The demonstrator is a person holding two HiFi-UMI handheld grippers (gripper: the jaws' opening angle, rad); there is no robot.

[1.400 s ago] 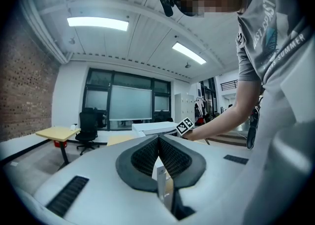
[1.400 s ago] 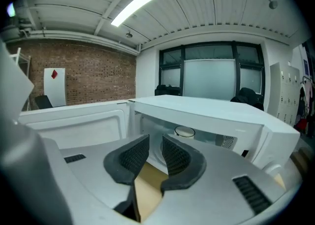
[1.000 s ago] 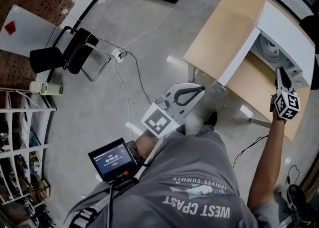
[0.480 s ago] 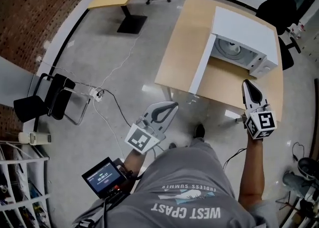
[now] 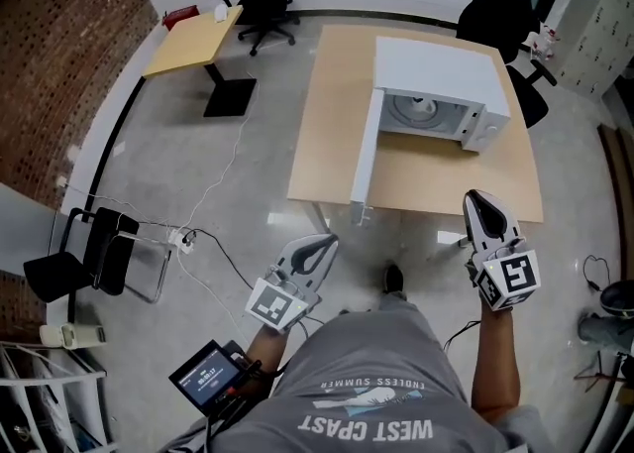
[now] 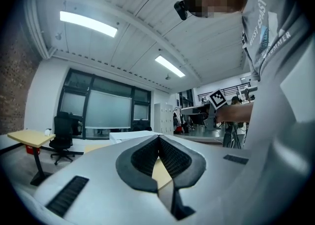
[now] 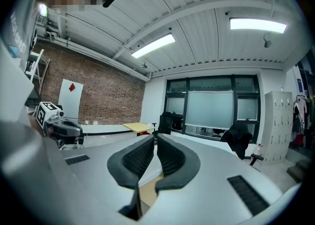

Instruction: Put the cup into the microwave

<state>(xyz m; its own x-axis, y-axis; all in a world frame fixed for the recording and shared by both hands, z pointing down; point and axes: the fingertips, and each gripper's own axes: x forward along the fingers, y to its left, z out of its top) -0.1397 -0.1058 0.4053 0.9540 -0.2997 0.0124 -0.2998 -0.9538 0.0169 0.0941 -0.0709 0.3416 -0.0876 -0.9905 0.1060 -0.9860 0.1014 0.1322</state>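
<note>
One white microwave [image 5: 436, 69], door open, left gripper [image 5: 330, 240] jaws together, right gripper [image 5: 474, 197] jaws just closed empty

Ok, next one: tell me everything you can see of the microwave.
The microwave is a white box standing on the light wooden table, toward its far side. Its door is swung wide open to the picture's left, seen nearly edge-on. The pale cavity shows a round turntable; a control panel sits at its right. Whether anything stands inside is too small to tell. Only the table touches it.
</note>
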